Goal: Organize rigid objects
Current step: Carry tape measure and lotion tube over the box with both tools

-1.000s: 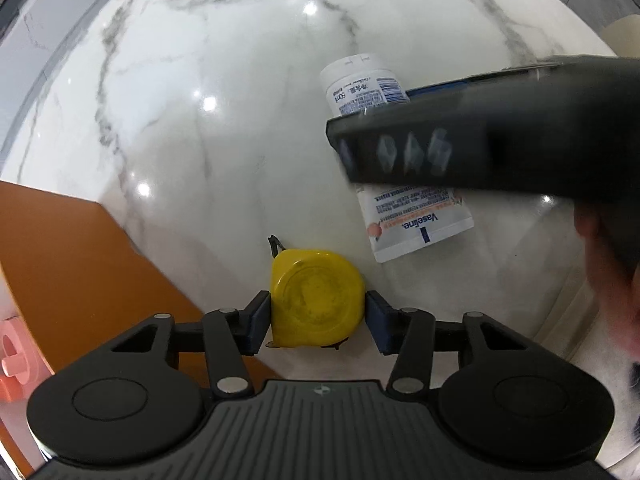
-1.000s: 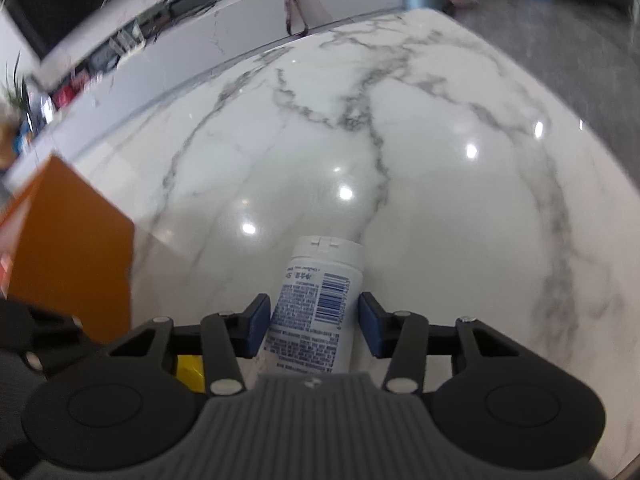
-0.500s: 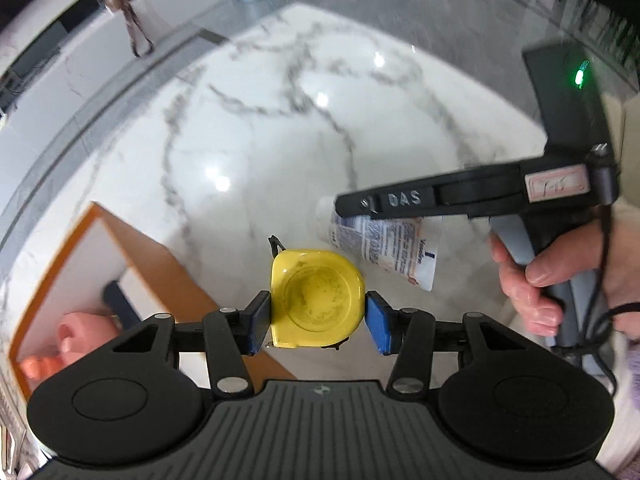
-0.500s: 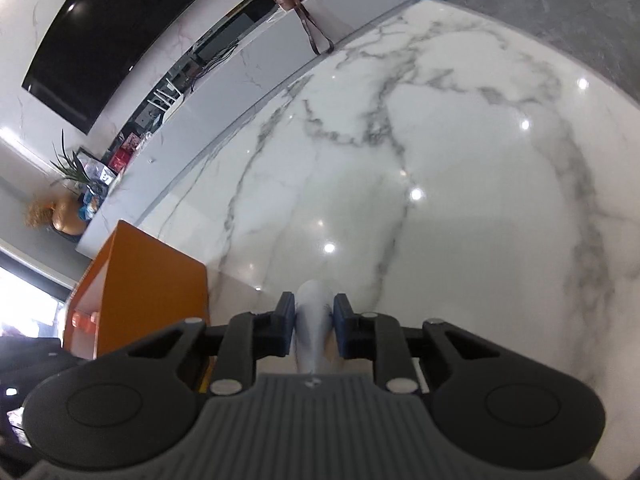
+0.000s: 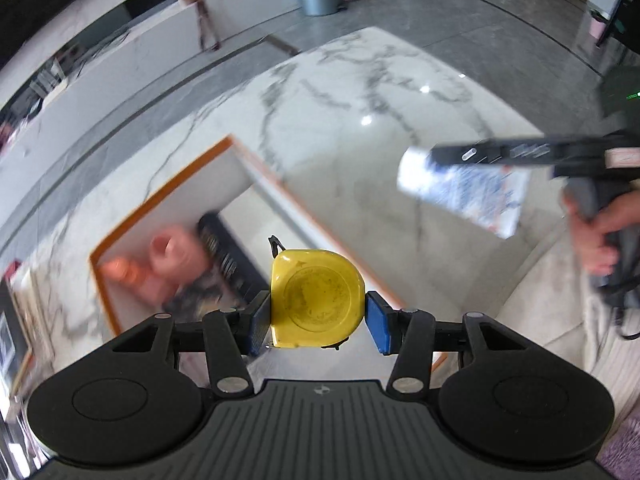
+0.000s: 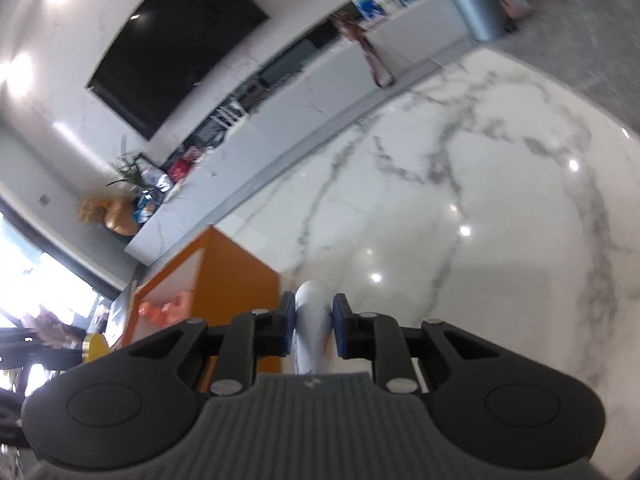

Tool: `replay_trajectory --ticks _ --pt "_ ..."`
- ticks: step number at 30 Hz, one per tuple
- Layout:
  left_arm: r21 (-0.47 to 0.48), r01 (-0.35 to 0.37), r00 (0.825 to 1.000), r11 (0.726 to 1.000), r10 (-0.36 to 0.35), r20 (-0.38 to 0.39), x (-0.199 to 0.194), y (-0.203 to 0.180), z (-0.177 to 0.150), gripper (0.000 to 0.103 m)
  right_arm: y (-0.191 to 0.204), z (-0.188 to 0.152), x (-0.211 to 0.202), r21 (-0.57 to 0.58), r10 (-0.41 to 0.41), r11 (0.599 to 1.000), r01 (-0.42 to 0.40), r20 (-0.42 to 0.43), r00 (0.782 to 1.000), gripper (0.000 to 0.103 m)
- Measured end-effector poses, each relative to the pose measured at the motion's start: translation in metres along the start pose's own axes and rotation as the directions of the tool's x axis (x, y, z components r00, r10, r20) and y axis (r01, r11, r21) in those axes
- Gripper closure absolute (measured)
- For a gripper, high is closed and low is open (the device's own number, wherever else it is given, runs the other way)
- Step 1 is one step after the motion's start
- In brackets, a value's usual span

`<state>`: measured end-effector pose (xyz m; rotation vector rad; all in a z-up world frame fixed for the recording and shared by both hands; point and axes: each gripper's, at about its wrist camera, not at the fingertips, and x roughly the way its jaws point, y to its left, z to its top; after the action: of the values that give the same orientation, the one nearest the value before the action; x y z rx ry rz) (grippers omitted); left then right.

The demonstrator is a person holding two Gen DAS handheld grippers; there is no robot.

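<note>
The left gripper [image 5: 318,322] is clenched on a yellow tape measure [image 5: 317,299], its blue pads [image 5: 377,322] pressing the case from 9 and 3 o'clock, the round face turned toward the camera and a dark hook tip poking out at 11 o'clock of the case. The tape measure hangs in the air above the near edge of an orange box [image 5: 168,196], which sits on the white marble bench [image 5: 360,128] and spreads toward 10 o'clock from the gripper. Inside the box, blurred, lie a pink object [image 5: 168,260] and a dark comb-like piece [image 5: 228,256] just beside it; what they are exactly I cannot tell. Toward 2 o'clock in the left wrist view, the right gripper [image 5: 480,156] grasps a white tube [image 5: 464,192] with blue and red print, held off the bench, tilted, its flat end down toward 4 o'clock; a hand [image 5: 600,236] grips the handle behind it. In the right wrist view, the right gripper [image 6: 314,330] squeezes that tube [image 6: 314,320] edge-on between its pads, the rounded end pointing to 12 o'clock. The orange box [image 6: 236,280] stands just to 10 o'clock of it, with the pink object [image 6: 172,306] showing inside, and the tape measure [image 6: 96,350] peeks in at 9 o'clock. The bench [image 6: 500,208] spreads from 12 to 3 o'clock.
</note>
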<state>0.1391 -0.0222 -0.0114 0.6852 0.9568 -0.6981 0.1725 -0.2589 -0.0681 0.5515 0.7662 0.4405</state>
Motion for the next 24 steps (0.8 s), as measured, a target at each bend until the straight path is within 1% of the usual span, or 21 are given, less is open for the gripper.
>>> replay_trajectory --ticks 2,5,8,10,14,15,18,21,24 --pt "-0.032 0.006 1.0 0.999 -0.006 -0.014 0.002 0.009 -0.008 0.046 0.016 0.001 -0.011 -0.045 0.034 0.998 -0.033 0.01 0.999 0.083" --pt "-0.073 0.014 0.999 0.997 -0.017 -0.037 0.02 0.021 -0.013 0.046 0.048 0.003 -0.022 -0.098 0.096 0.991 -0.095 0.007 0.995 0.083" --pt "-0.147 0.033 0.997 0.989 -0.043 -0.062 0.037 0.03 -0.014 0.046 0.082 0.003 -0.022 -0.142 0.155 0.977 -0.157 -0.024 0.988 0.083" --pt "-0.176 0.045 0.996 0.983 -0.059 -0.072 0.05 0.033 -0.013 0.046 0.103 0.001 -0.016 -0.171 0.171 0.969 -0.179 -0.058 0.984 0.083" --pt "-0.145 0.051 0.994 0.988 -0.065 -0.093 0.071 0.032 -0.012 0.046 0.128 -0.005 0.005 -0.212 0.147 0.963 -0.167 -0.106 0.983 0.083" --pt "-0.124 0.06 0.992 0.99 -0.072 -0.102 0.075 0.032 -0.013 0.046 0.132 -0.007 0.01 -0.224 0.133 0.962 -0.156 -0.115 0.984 0.083" --pt "-0.085 0.091 0.986 0.992 -0.102 -0.131 0.089 0.032 -0.015 0.045 0.135 -0.009 0.023 -0.255 0.1 0.958 -0.132 -0.136 0.986 0.083" --pt "-0.017 0.102 0.981 0.995 -0.104 -0.163 0.102 0.027 -0.018 0.046 0.136 -0.01 0.035 -0.268 0.074 0.956 -0.116 -0.161 0.984 0.083" --pt "0.002 0.121 0.976 0.993 -0.119 -0.185 0.112 0.025 -0.021 0.046 0.137 -0.009 0.046 -0.287 0.052 0.953 -0.103 -0.181 0.982 0.083"
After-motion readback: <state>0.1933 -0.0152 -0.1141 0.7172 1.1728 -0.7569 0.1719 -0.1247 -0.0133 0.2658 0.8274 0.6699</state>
